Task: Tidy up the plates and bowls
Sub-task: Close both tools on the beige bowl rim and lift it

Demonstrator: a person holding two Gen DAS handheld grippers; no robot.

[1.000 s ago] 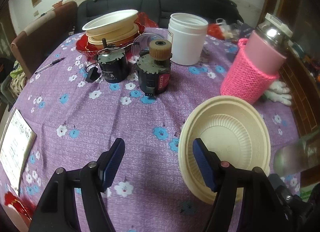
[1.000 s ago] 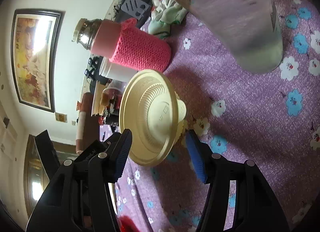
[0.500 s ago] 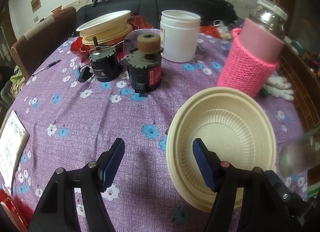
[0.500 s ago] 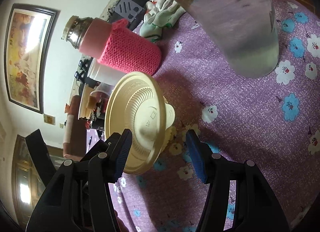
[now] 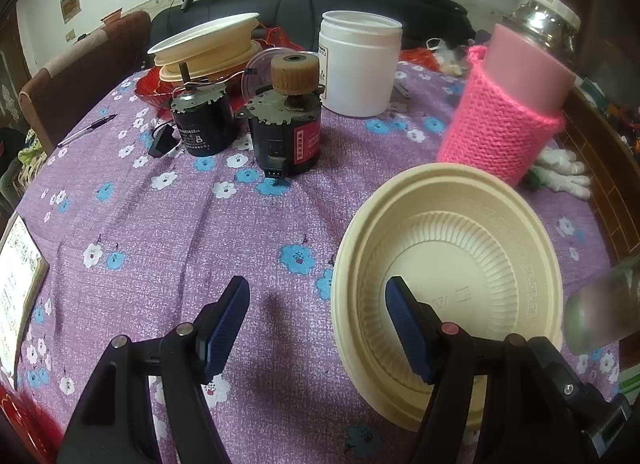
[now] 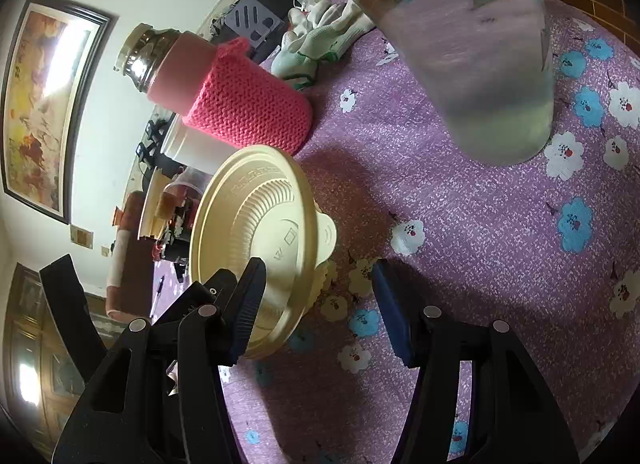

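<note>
Far left edge of the table there's a printed booklet hanging partly off the purple flowered cloth, and a pen lying up toward the back left edge. Behind that, at the back left of the table, a stack of cream plates sits on something red. In front of the stack are two little black motors side by side, the left motor with a bare shaft and the right motor with a wooden-looking wheel on top. A white plastic jar stands at the back middle. The left gripper hangs over the near edge with its fingers spread wide, nothing between them, and its right finger sits over the inside of the cream bowl, can't tell if it's actually touching. That bowl is at the near right part of the table, just in front of the pink flask in a knitted sleeve, with white gloves by the right edge. From the right wrist view the right gripper is spread open too, its left finger against the bowl's rim and its right finger out over the cloth, and a clear bottle stands close by on the right
</note>
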